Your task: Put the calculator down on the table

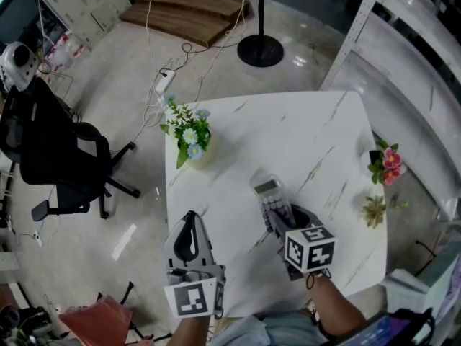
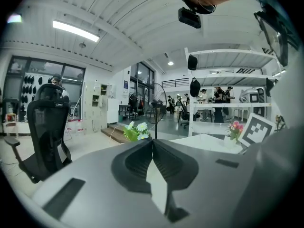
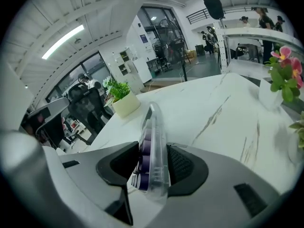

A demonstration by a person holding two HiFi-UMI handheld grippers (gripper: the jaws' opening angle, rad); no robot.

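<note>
Calculator: I see the calculator (image 1: 272, 199) low over the white table (image 1: 317, 143), near the front edge and a little right of centre; its near end sits between the jaws of the right gripper (image 1: 287, 218) and its display end points away from me; I cannot tell whether it touches the tabletop.

Right gripper: in the right gripper view the calculator (image 3: 153, 141) stands on edge between the jaws of the right gripper (image 3: 154, 148), purple keys facing the left pad, clear back towards the right pad; the jaws stand wide apart; I see a dark gap on the key side, so the pads are not clamping it; the back lies close against the other pad.

Left gripper: my left gripper (image 1: 191, 216) hovers over the front left corner of the table, well apart from the calculator; in the left gripper view its jaws (image 2: 152, 140) meet at the tips with nothing between them.

Table: the marble-look table (image 3: 204, 103) carries a flower pot (image 1: 189, 139) with white and blue blooms near its far left corner; pink flowers (image 1: 387, 163) sit at its right edge, with a small green plant (image 1: 374, 209) just nearer to me.

Surroundings: a black office chair (image 1: 65, 157) stands on the floor to the left; a fan stand (image 1: 260, 49) stands beyond the table.
</note>
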